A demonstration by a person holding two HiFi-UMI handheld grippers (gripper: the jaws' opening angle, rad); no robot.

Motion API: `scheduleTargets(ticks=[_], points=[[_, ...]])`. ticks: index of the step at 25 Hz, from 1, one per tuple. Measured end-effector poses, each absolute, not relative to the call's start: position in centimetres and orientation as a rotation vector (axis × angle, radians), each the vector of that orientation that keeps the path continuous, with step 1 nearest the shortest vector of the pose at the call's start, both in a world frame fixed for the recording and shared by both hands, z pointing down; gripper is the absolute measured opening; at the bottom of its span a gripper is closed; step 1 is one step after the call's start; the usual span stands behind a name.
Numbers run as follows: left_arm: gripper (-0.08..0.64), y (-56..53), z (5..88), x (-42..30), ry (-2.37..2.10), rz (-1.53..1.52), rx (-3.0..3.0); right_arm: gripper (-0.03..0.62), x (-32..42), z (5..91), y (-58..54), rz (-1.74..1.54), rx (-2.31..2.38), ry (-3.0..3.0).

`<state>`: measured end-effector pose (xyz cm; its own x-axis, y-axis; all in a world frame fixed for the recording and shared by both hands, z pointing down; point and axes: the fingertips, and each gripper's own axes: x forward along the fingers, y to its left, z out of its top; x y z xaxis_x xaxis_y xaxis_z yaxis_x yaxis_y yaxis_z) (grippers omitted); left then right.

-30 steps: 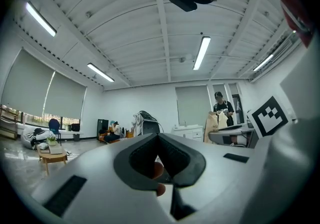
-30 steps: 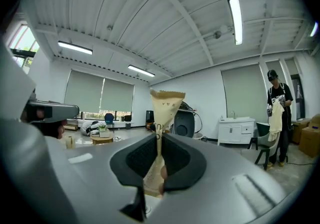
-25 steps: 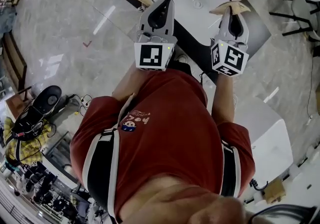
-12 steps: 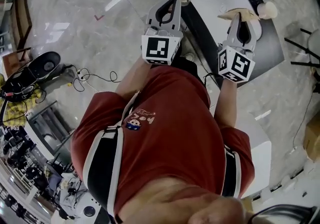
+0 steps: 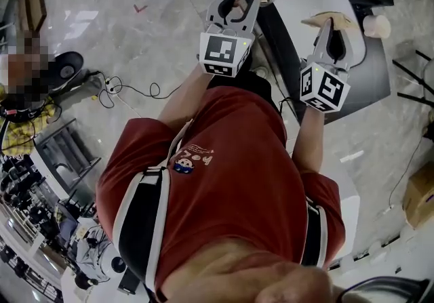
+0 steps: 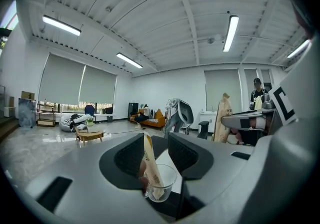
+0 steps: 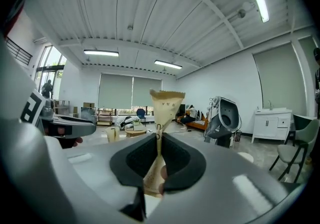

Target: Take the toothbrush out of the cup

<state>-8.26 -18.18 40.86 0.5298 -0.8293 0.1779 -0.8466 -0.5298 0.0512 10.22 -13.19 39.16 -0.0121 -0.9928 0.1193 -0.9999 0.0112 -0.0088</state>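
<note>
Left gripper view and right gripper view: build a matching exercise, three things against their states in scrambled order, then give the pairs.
Things:
1. clear cup
2. right tool
3. toothbrush packet in the left gripper view

States:
A. shut on a tan packet
B. standing tilted inside the cup
C. seen between the left tool's parted jaws

Pairs: 1-C, 2-A, 3-B.
Note: the left tool's jaws are opening, with the cup between them.
</note>
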Motion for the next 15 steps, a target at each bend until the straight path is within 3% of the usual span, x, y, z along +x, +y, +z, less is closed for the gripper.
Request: scheduleTargets(ticks=[4, 15], points=[[0.190, -19.8, 42.9, -8.0, -1.406, 0.261, 2.599, 0.034, 10.1, 39.9, -14.5, 0.162, 2.138, -2.171], [0.209, -23.3, 47.9, -7.5, -1.314, 0.385, 2.519, 0.034, 10.3, 42.4, -18.0, 0.231, 2.109, -2.137]])
